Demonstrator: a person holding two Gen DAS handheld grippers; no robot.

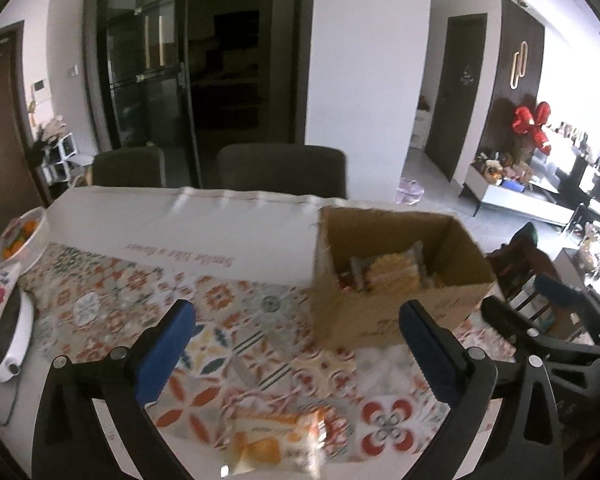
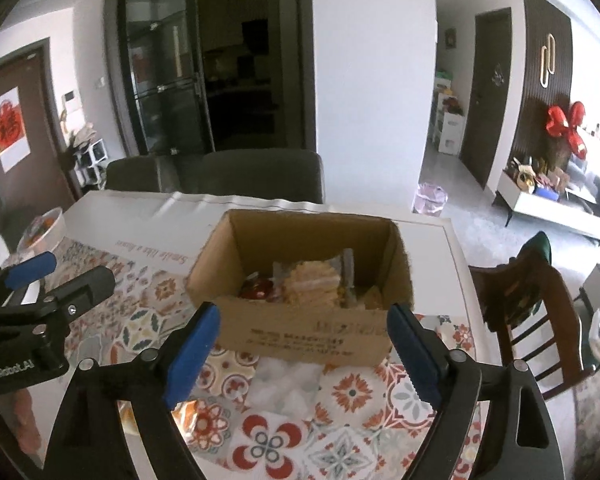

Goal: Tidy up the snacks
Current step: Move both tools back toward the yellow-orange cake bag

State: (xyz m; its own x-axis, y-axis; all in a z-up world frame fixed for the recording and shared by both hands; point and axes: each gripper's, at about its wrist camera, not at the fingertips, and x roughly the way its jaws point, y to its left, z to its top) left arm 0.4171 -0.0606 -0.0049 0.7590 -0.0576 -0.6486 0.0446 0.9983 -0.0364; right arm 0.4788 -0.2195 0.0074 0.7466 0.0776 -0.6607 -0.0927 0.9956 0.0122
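On the patterned tabletop [image 1: 100, 304], a cardboard box [image 2: 300, 320] is seen with snack packs [image 2: 308, 286] piled inside. Left tongs [image 1: 296, 320] are spread wide apart over an orange snack packet [image 1: 274, 436] lying loose nearby, nothing gripped. Right tongs [image 2: 304, 328] are held apart too, pointed at the box.

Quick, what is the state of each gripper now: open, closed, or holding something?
Left gripper: open, holding nothing; a snack packet lies on the table below it.
Right gripper: open, holding nothing, facing the cardboard box.
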